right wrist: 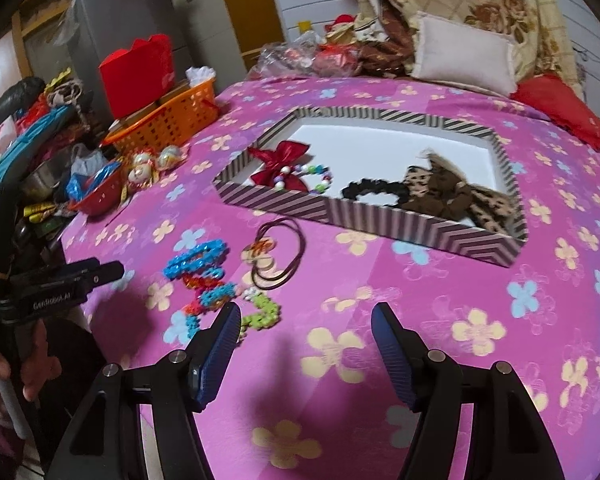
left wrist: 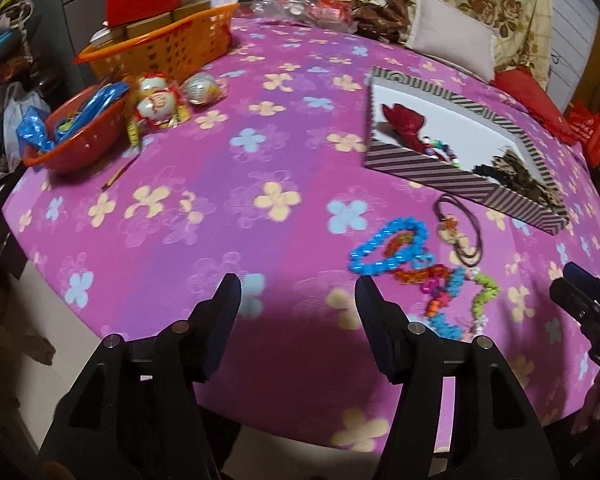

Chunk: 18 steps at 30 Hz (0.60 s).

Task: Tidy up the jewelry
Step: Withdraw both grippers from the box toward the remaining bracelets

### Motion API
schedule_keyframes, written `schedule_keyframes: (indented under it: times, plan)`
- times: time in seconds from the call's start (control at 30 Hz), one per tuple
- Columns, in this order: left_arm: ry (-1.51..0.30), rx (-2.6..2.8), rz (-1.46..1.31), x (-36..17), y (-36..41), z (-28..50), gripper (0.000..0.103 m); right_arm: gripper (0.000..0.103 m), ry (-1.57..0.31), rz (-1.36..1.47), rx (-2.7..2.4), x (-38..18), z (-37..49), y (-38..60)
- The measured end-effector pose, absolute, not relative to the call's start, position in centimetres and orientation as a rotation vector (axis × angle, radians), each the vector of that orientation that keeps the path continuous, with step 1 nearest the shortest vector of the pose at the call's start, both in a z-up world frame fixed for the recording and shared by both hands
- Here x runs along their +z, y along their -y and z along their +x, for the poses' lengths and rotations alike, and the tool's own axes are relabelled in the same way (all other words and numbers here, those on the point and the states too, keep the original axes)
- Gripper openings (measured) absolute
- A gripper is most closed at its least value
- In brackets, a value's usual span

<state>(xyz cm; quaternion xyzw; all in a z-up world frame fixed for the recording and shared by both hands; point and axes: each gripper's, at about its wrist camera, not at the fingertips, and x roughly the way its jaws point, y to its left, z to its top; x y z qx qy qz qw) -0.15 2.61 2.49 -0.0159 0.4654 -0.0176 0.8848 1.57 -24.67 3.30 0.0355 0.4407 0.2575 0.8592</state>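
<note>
Sorting stage: partly done, judged from the striped box (right wrist: pixel 380 222) on the bed (right wrist: pixel 380 320) already holding a red bow (right wrist: pixel 278 164), a bead bracelet (right wrist: pixel 316 178), a black scrunchie (right wrist: pixel 366 190) and a leopard-print hair tie (right wrist: pixel 448 196).
Loose pieces: lay on the pink flowered cover in front of the box, just outside its near wall.
Blue bead chain (left wrist: pixel 384 250): tangled with orange, pink and green bead strands (right wrist: pixel 256 308) in one heap.
Brown cord necklace (right wrist: pixel 276 256): touched that heap, pendant lying inside its loop.
Left tool (left wrist: pixel 298 304): jaws stood apart, nothing between them, aimed at bare cover beside the blue chain.
Right tool (right wrist: pixel 306 324): jaws stood apart, empty, its left finger (right wrist: pixel 220 336) close beside the green strand.
Risk, tangle: lifting one strand would probably have dragged its neighbours, then dropped them short of the box.
Risk, cord: thin and flat on soft fabric, so the pads could have pinched the cover instead.
Risk, crowding: both tools near the same heap, so a bump between them looked possible.
Risk, box: light-looking card walls, likely pushed back by a low swing.
Clutter at the far left: orange basket (left wrist: pixel 160 46), red bowl (left wrist: pixel 78 136), well apart from the work.
</note>
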Motion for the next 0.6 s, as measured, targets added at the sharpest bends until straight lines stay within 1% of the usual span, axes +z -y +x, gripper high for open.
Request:
schedule_keyframes:
  times: [0.2, 0.6]
  plan:
    - [-0.975, -0.039, -0.036, 2.0, -2.8, 0.3, 0.059, 0.065, -0.94, 0.052, 0.555, 2.7, 1.7, 23.6]
    - [-0.999, -0.163, 0.072, 0.1, 0.7, 1.5, 0.059, 0.065, -0.968, 0.075, 0.534, 1.8, 2.6, 24.5]
